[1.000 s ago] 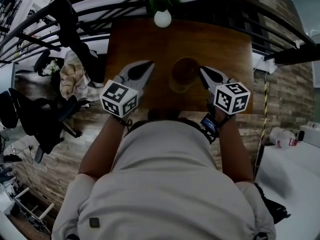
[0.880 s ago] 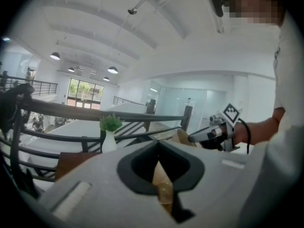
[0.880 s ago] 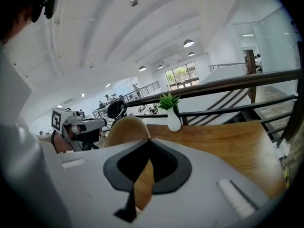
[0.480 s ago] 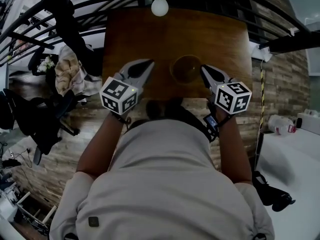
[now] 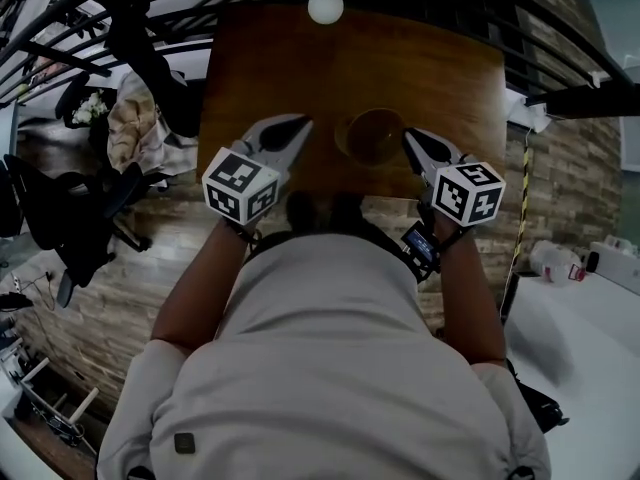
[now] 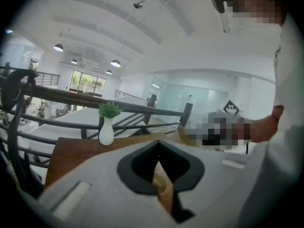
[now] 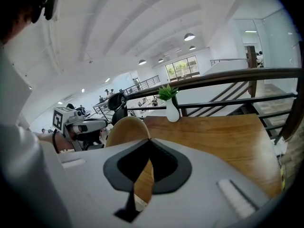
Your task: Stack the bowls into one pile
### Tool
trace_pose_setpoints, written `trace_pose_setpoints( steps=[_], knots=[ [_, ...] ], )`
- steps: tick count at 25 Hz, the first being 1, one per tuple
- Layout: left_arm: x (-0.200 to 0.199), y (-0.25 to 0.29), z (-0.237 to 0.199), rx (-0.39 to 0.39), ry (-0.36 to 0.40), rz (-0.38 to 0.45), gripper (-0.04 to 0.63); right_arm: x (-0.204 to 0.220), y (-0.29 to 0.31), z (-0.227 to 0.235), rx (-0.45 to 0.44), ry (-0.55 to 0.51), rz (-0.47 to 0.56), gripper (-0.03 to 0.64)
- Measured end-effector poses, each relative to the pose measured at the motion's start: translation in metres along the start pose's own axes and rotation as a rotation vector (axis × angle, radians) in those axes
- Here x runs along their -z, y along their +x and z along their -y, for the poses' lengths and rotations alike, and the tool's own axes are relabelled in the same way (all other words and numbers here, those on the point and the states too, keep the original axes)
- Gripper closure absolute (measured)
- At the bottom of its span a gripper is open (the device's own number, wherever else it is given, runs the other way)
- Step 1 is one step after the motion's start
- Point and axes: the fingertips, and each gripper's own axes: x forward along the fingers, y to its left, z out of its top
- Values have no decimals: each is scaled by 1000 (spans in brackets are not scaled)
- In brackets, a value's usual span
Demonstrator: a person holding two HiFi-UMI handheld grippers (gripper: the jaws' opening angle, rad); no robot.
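Head view: left gripper (image 5: 302, 125) and right gripper (image 5: 408, 137) are both held over the near edge of the wooden table (image 5: 440, 78), tips pointing away from the person (image 5: 330, 368). The wooden bowl (image 5: 375, 136) sits between the two tips. It is just right of the left gripper's tip with a gap, and right up against the right gripper's tip on that tip's left side; contact or not, cannot tell. One bowl or several nested, cannot tell either. A white vase (image 5: 326, 5) stands well ahead of both grippers at the far table edge. Left gripper view: the jaws meet at the tips with nothing clamped, and only a sliver of tan wood shows through the window behind them. The bowl (image 6: 181, 133) peeks out ahead-right, partly hidden. The vase (image 6: 106, 132) is ahead-left and the other gripper's marker cube (image 6: 231, 108) is off right. Right gripper view: the jaws are closed tip to tip, holding nothing — the bowl (image 7: 124, 129) rises just beyond the tips, ahead-left. The vase (image 7: 172, 112) is further ahead, the table (image 7: 223, 134) spreads ahead-right, and the left gripper is off left past the bowl.
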Motion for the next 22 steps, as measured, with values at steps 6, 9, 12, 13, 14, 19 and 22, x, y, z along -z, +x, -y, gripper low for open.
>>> trace_pose_setpoints(
  steps=[6, 9, 12, 13, 14, 19, 22],
  knots=[
    [6, 34, 2, -32, -29, -24, 591, 2, 4, 39, -27, 9, -50, 603],
    [13, 50, -2, -44, -49, -37, 591, 2, 12, 54, -43, 14, -69, 603],
    [20, 64, -8, -55, -68, -50, 591, 7, 24, 66, -63, 17, -100, 603],
    [22, 69, -11, -58, -73, -53, 591, 7, 28, 69, -69, 17, -109, 603],
    [23, 73, -13, -62, -79, -55, 591, 8, 32, 72, -76, 19, -117, 603],
    [38, 90, -20, -82, -110, -74, 591, 20, 50, 86, -111, 36, -162, 603],
    [51, 100, -22, -91, -130, -91, 591, 28, 59, 94, -130, 43, -186, 603]
  ],
)
